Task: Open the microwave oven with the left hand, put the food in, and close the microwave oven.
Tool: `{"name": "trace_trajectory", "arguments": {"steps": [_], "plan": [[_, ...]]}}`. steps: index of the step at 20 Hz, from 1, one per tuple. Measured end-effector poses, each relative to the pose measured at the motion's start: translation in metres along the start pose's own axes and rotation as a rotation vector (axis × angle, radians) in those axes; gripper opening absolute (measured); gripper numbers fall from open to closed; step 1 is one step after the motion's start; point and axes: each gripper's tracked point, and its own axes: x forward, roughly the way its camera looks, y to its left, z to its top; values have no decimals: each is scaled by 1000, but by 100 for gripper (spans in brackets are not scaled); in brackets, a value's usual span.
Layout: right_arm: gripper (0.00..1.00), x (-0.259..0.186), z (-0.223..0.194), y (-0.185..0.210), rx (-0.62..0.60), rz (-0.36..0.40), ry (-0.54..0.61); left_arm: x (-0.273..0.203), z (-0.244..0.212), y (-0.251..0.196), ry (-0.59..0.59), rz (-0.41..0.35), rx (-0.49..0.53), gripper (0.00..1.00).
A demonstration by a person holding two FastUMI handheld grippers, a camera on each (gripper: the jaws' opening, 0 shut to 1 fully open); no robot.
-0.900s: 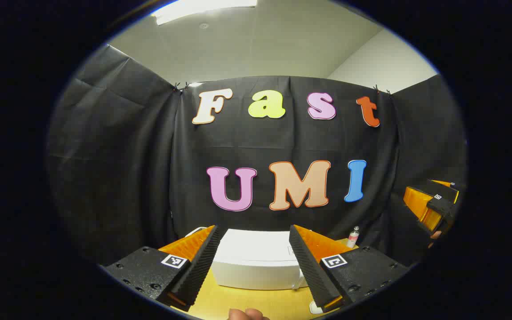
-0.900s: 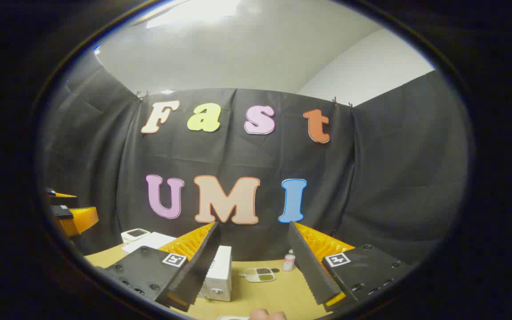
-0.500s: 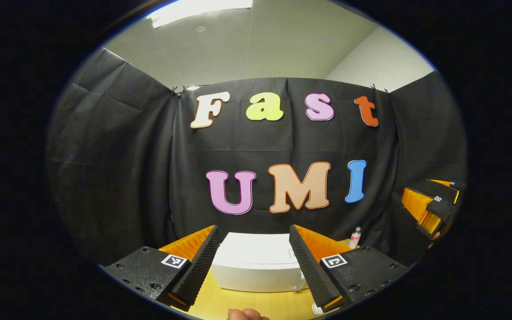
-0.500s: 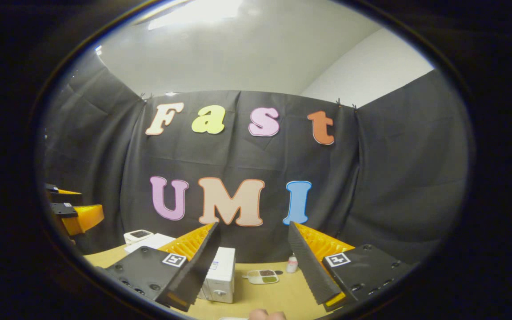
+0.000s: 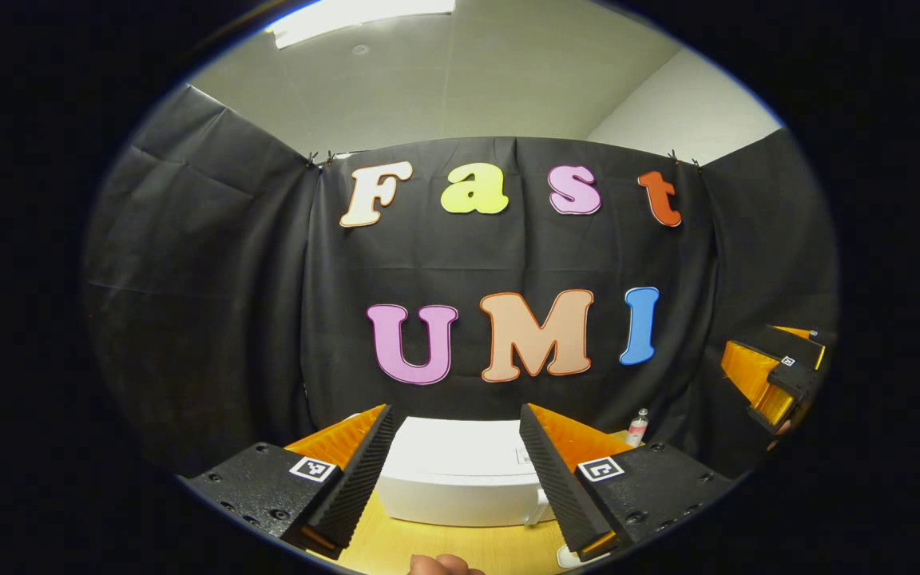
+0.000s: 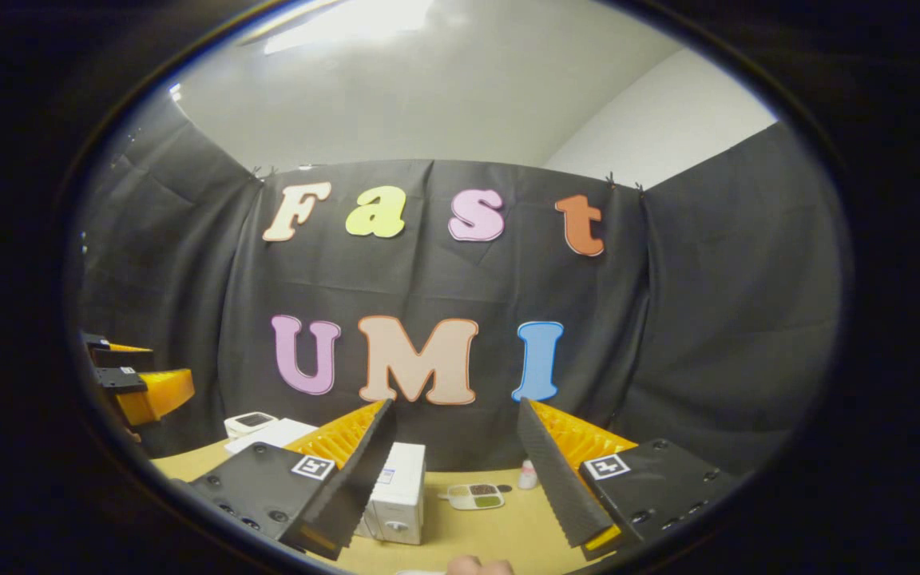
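The white microwave point(image 5: 460, 471) stands closed on the wooden table point(image 5: 436, 547), straight ahead between the fingers of my left gripper point(image 5: 454, 411), which is open, holds nothing and hangs above the table short of it. From the right gripper view the microwave point(image 6: 398, 493) shows its side with a knob. A small compartment tray of food point(image 6: 476, 497) lies on the table to its right. My right gripper point(image 6: 455, 403) is open and holds nothing, held above the table and short of the tray. Each gripper appears at the edge of the other's view: right gripper point(image 5: 779, 375), left gripper point(image 6: 136, 383).
A small bottle point(image 6: 528, 475) stands just behind the food tray, near the black cloth wall. A white device with a screen point(image 6: 248, 421) and a flat white thing point(image 6: 272, 435) sit at the table's far left. A bit of a hand point(image 6: 476, 565) shows at the bottom edge.
The right gripper has turned slightly left, so the microwave and tray drift a little right in its view. The left gripper has barely moved. Both stay open.
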Motion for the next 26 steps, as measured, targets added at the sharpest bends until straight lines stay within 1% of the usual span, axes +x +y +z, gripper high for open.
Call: {"name": "trace_trajectory", "arguments": {"steps": [1,2,4,5,6,7,8,9,10,12,13,14,15,16,17,18,19,20,21,22,23,26], "plan": [[96,2,-1,0,-4,-1,0,1,1,-1,0,-1,0,91],[97,1,-1,-1,-8,-2,0,2,-1,-3,2,-4,2,94],[97,3,-2,-2,-5,-4,2,2,-2,-5,4,-9,9,94],[97,3,-4,-1,1,-3,5,3,-2,-5,5,-10,12,91],[97,3,-3,-1,4,-3,7,4,-4,-7,8,-15,12,91],[97,3,-2,-2,4,-5,4,4,-4,-10,3,-25,2,94],[96,4,-1,-2,3,-5,1,5,-5,-12,5,-29,-4,94],[96,4,-1,-2,5,-2,0,7,-7,-13,10,-31,-3,91],[97,4,0,-1,9,4,0,9,-12,-14,15,-30,0,94],[97,4,0,-4,7,6,-2,13,-18,-17,14,-30,-3,94],[96,3,1,-5,7,6,-4,16,-23,-21,11,-41,-7,95],[96,2,3,-6,12,10,-5,19,-28,-24,-4,-50,-8,94],[96,1,2,-6,20,16,-9,23,-36,-26,-11,-53,-4,92],[97,2,3,-5,27,23,-13,29,-48,-28,-11,-55,6,94],[96,2,3,-6,28,28,-13,33,-63,-33,0,-57,12,91],[96,2,4,-9,28,30,-16,36,-78,-39,13,-68,6,91],[97,1,5,-12,30,33,-21,39,-93,-49,20,-89,-15,94],[97,0,6,-14,33,35,-25,43,-111,-59,36,-107,-37,92],[96,0,8,-17,35,38,-29,46,-129,-67,55,-119,-48,95],[96,1,11,-21,34,41,-33,50,-152,-75,91,-125,-55,92],[97,1,12,-26,30,44,-40,55,-174,-81,119,-125,-44,95],[96,1,21,-44,9,46,-75,67,-241,-99,214,-116,7,95]]}}
